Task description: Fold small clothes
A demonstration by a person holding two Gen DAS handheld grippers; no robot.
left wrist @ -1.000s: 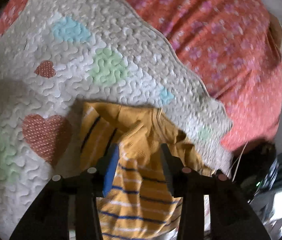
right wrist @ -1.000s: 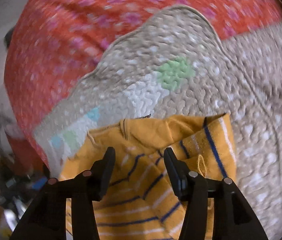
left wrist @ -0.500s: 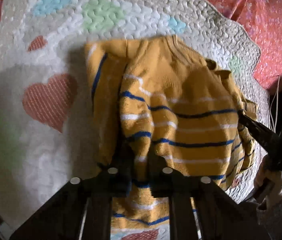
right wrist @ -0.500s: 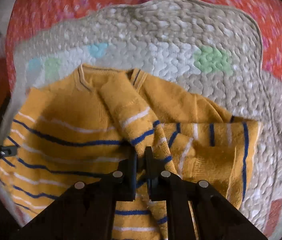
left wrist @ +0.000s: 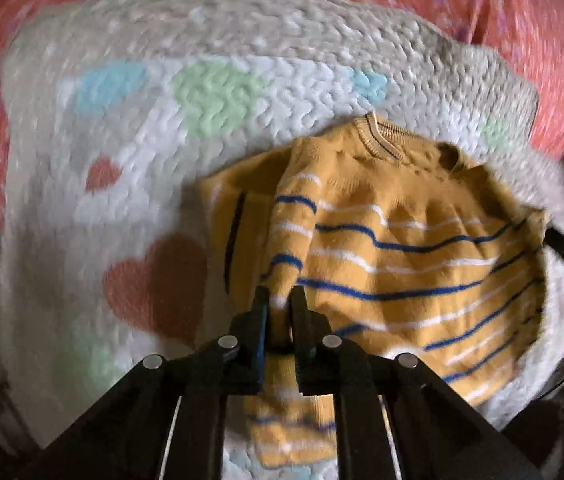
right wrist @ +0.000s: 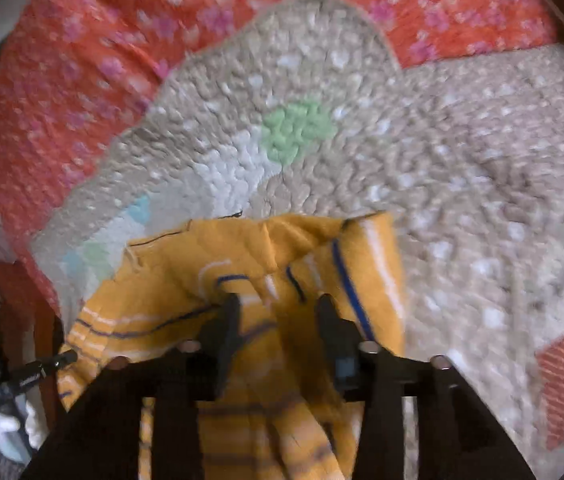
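A small mustard-yellow sweater (left wrist: pixel 410 256) with blue and white stripes lies on a quilted white blanket (left wrist: pixel 129 208) with pastel hearts. Its collar points away from me and its left sleeve is folded over the body. My left gripper (left wrist: pixel 279 300) is shut on that folded sleeve near the sweater's lower left. In the right wrist view the sweater (right wrist: pixel 241 264) lies bunched under my right gripper (right wrist: pixel 277 312), whose jaws stand apart just above the cloth with nothing held.
The blanket lies on an orange-red bedspread (right wrist: pixel 81 64) with pink flowers. The blanket's scalloped edge (left wrist: pixel 522 92) runs close behind the sweater's right shoulder. Dark clutter (right wrist: pixel 9 380) shows past the bed's left edge in the right wrist view.
My right gripper has opened, let go of the sweater and moved low over it. My left gripper stays shut on the sleeve and has shifted left, so the sweater sits further right in its view.
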